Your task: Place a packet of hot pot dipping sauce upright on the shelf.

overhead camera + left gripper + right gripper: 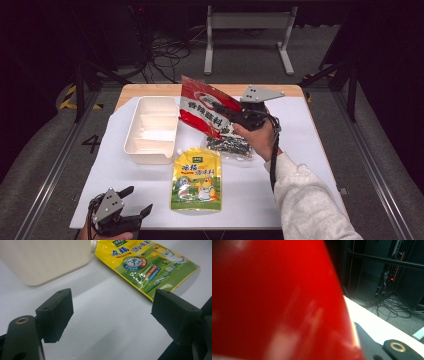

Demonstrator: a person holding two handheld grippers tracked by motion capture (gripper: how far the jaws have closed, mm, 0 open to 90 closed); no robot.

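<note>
A red and white packet (206, 107) hangs tilted above the table, just right of the cream tray (137, 145), with my right gripper (226, 113) shut on its right edge. In the right gripper view the red packet (274, 302) is a close blur across the lens. A yellow spouted pouch (196, 179) lies flat at the table's middle front. My left gripper (136, 201) rests open near the front left corner, nothing between its fingers. In the left gripper view its jaws stand wide apart and the yellow pouch (150, 265) lies ahead, the tray's wall (45, 260) to the upper left.
A clear bag with dark contents (231, 145) lies under my right hand. The white mat (300, 150) covers the wooden table. Cables and a stand's feet (247, 45) are on the floor beyond the far edge.
</note>
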